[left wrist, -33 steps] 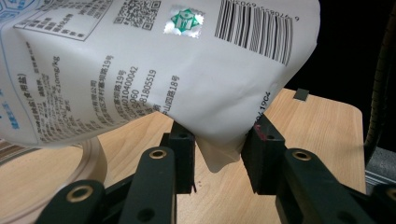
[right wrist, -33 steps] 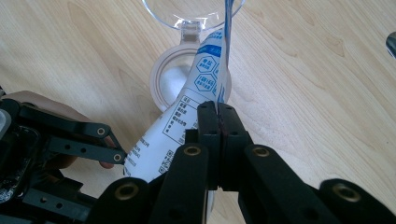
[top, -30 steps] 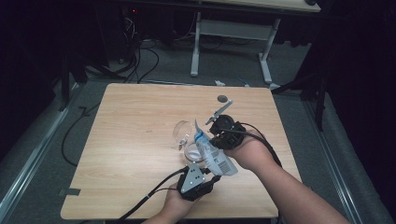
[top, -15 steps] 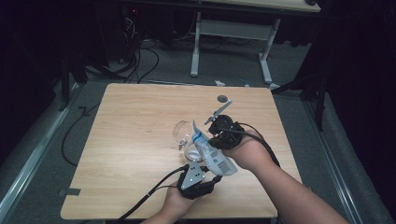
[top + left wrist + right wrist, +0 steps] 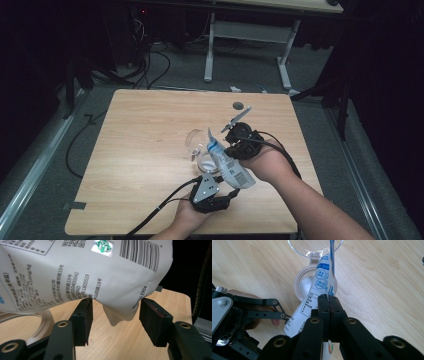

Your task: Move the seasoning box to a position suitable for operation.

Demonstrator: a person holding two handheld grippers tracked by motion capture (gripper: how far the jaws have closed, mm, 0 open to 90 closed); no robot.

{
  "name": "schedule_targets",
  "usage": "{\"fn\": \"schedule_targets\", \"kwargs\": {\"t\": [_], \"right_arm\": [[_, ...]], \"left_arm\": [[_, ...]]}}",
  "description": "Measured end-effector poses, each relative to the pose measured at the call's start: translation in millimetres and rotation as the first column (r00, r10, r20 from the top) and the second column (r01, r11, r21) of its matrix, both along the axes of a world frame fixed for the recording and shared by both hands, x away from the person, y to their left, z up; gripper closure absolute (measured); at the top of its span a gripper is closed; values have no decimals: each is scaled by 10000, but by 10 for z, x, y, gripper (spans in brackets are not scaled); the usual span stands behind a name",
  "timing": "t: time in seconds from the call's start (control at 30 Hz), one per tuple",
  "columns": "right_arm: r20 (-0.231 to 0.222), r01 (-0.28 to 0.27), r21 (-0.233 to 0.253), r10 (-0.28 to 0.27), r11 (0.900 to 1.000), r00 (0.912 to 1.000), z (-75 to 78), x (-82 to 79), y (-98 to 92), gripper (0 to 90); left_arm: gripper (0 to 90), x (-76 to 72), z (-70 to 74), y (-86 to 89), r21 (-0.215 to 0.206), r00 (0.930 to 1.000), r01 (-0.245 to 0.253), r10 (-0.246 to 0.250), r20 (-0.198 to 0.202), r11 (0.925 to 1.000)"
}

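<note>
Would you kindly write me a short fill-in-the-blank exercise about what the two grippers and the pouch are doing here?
1. The right gripper is shut on the white ____.
2. The left gripper stands ____ beneath the pouch's bottom corner.
3. The pouch is tilted over a clear round ____ with its hinged lid open.
4. Everything rests on a ____ table.

Missing words: pouch; open; container; wooden

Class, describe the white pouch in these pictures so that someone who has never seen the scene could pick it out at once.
Start at the wooden table and find the two grippers near its front edge. Between them, tilted over a clear round jar, is the pouch, pinched by the right gripper, with the open left gripper under its bottom corner. It is the one soft white pack, printed with blue labels, small text and a barcode.
</note>
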State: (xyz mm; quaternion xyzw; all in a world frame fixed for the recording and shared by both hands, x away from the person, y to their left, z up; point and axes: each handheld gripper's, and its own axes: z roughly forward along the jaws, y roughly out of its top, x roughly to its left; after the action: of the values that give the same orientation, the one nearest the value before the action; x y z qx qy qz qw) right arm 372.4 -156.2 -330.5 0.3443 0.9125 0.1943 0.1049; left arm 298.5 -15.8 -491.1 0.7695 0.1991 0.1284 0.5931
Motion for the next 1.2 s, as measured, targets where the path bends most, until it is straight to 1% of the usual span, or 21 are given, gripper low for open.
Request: {"fn": "schedule_targets", "kwargs": {"t": [0.17, 0.37, 0.47, 0.53, 0.7, 0.8, 1.2], "right_arm": [[0, 6, 3, -6, 10000, 10000, 6, -4, -4, 900], [-11, -20, -24, 20, 10000, 10000, 14, -1, 0, 900], [-17, -49, -11, 49, 10000, 10000, 13, -1, 6, 900], [-14, -44, -41, 44, 10000, 10000, 15, -3, 7, 900], [-30, 63, -14, -63, 10000, 10000, 20, -8, -1, 900], [7, -20, -29, 20, 10000, 10000, 19, -5, -7, 900], [-14, -25, -68, 25, 10000, 10000, 0, -1, -7, 900]], "left_arm": [[401, -9, 3, 14, -61, 10000, -45, 46, 55, 10000], [395, -30, -11, 58, -93, 10000, -12, 13, 86, 10000], [375, -39, -17, 78, -181, 10000, -59, 61, 79, 9998], [365, -41, -22, 90, -169, 9999, -54, 55, 102, 9998], [364, -42, -27, 93, -220, 10000, -43, 44, 65, 9997], [362, -41, -32, 93, -217, 10000, -47, 47, 40, 9998], [331, -42, -60, 119, -333, 9999, -22, 18, -118, 9994]]}}
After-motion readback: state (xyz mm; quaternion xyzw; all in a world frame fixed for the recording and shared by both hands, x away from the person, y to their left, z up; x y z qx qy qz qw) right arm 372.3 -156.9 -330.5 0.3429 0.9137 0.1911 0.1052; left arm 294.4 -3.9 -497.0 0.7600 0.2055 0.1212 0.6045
